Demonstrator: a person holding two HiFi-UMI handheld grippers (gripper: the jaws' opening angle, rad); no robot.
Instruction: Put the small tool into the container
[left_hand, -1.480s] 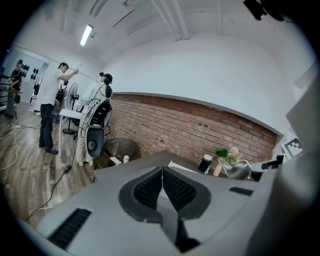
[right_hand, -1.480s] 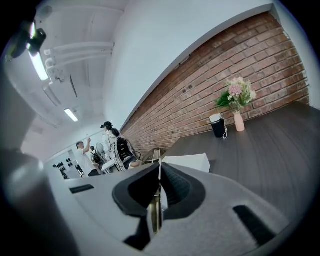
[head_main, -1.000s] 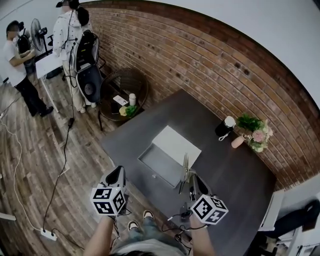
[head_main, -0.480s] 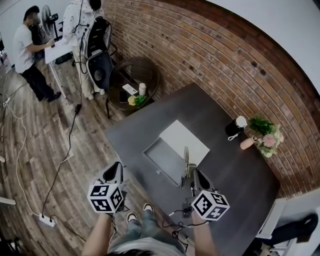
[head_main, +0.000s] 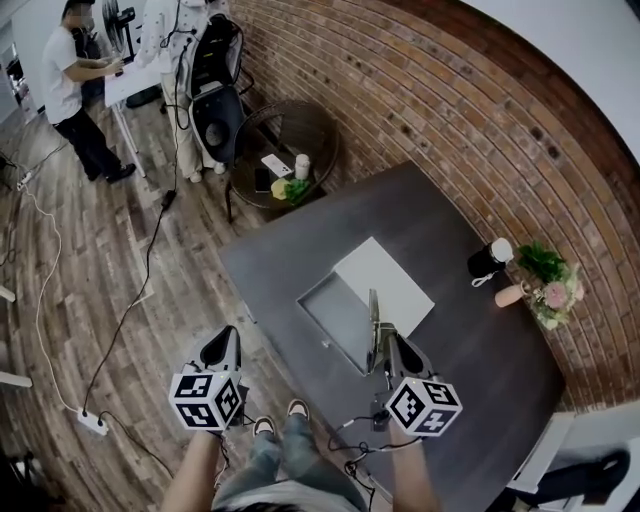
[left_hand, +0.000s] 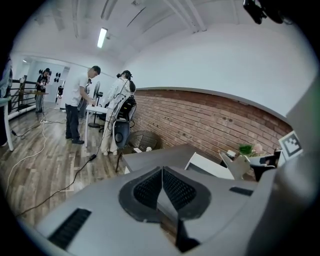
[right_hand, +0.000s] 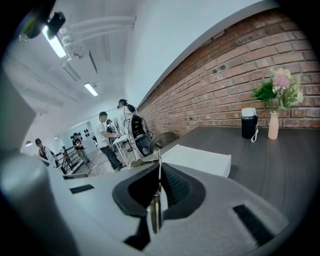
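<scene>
Small tool (head_main: 373, 320), head view: pinched in the closed right gripper (head_main: 386, 340) at lower centre, long axis pointing up-frame along the right edge of the grey container (head_main: 335, 315), which lies just left of it. The left gripper (head_main: 227, 338) is farther off, lower left. Left gripper view: jaws together, empty. Right gripper view: tool edge-on between the pads, shape unclear, container's inside hidden behind the jaws.

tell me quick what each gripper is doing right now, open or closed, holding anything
Left gripper: closed, empty.
Right gripper: closed on a thin flat silver metal tool.
</scene>
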